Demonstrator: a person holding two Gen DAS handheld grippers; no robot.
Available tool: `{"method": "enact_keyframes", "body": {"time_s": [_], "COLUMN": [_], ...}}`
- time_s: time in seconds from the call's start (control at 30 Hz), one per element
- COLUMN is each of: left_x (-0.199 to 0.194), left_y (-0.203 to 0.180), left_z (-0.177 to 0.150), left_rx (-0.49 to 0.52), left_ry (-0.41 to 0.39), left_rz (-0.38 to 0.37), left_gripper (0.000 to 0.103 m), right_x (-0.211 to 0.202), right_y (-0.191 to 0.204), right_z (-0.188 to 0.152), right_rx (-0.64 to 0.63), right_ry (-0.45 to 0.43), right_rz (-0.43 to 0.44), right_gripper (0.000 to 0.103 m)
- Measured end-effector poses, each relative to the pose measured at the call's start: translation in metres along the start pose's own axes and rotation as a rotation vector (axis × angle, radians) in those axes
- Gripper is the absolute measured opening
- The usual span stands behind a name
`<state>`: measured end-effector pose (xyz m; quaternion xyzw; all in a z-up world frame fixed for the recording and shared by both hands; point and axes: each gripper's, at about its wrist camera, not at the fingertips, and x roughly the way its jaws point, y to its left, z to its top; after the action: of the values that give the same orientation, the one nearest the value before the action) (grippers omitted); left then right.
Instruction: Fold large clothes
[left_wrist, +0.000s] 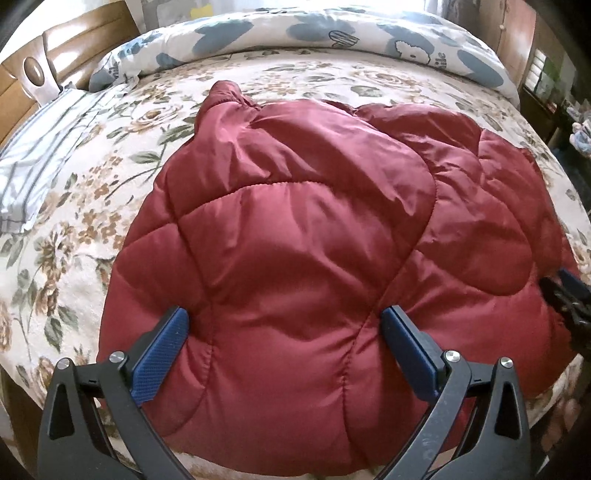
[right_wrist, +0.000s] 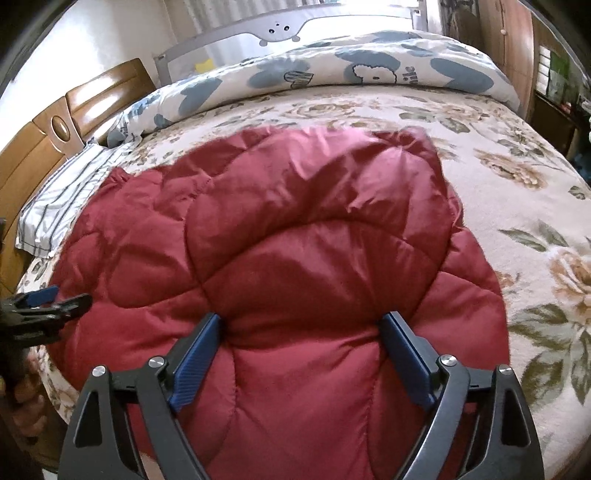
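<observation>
A red quilted puffer jacket (left_wrist: 314, 240) lies spread on the bed, its sleeve end pointing away at the far left. It also fills the right wrist view (right_wrist: 295, 258). My left gripper (left_wrist: 284, 317) is open, its blue pads wide apart over the jacket's near edge. My right gripper (right_wrist: 301, 323) is open the same way over the jacket's near right part. The right gripper shows at the right edge of the left wrist view (left_wrist: 565, 299). The left gripper shows at the left edge of the right wrist view (right_wrist: 48, 304).
The bed has a floral sheet (left_wrist: 92, 206). A rolled blue-and-white duvet (right_wrist: 332, 74) lies along the far side. A striped pillow (left_wrist: 40, 155) sits at the left by the wooden headboard (right_wrist: 48, 147). Furniture stands beyond the bed at the right.
</observation>
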<state>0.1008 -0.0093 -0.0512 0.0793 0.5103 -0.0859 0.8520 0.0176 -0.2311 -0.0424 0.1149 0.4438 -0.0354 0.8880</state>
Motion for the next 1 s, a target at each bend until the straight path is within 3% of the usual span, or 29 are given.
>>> {"method": "enact_keyframes", "body": {"time_s": [0.13,0.4,0.6,0.8,1.0], "left_x": [0.001,0.002,-0.011,-0.040,-0.050], "left_y": [0.002,0.000,0.000,0.006,0.011], "left_z": [-0.001,-0.003,-0.007,-0.035,-0.070], "left_rx": [-0.004,0.001,0.006,0.010,0.025], "left_ry": [-0.004,-0.020,-0.043,-0.078,-0.041], "left_rz": [-0.011,0.002,0.012,-0.005,-0.006], "left_gripper": [0.103,0.103,0.103,0.103,0.103], "right_x": [-0.017,0.005,-0.004,-0.046,-0.062], "right_y": [0.005,-0.002,-0.001,0.010,0.018], "right_z": [-0.005,-0.015,-0.014,-0.027,-0.052], "right_rx": [-0.024,-0.022,-0.010,-0.058,-0.085], "right_ry": [-0.032,-0.002,-0.011,-0.070,-0.015], "right_rz": [-0.016,-0.013,-0.009,0.025,0.070], "right_gripper": [0.089,0.095,0.092,0.094,0.094]}}
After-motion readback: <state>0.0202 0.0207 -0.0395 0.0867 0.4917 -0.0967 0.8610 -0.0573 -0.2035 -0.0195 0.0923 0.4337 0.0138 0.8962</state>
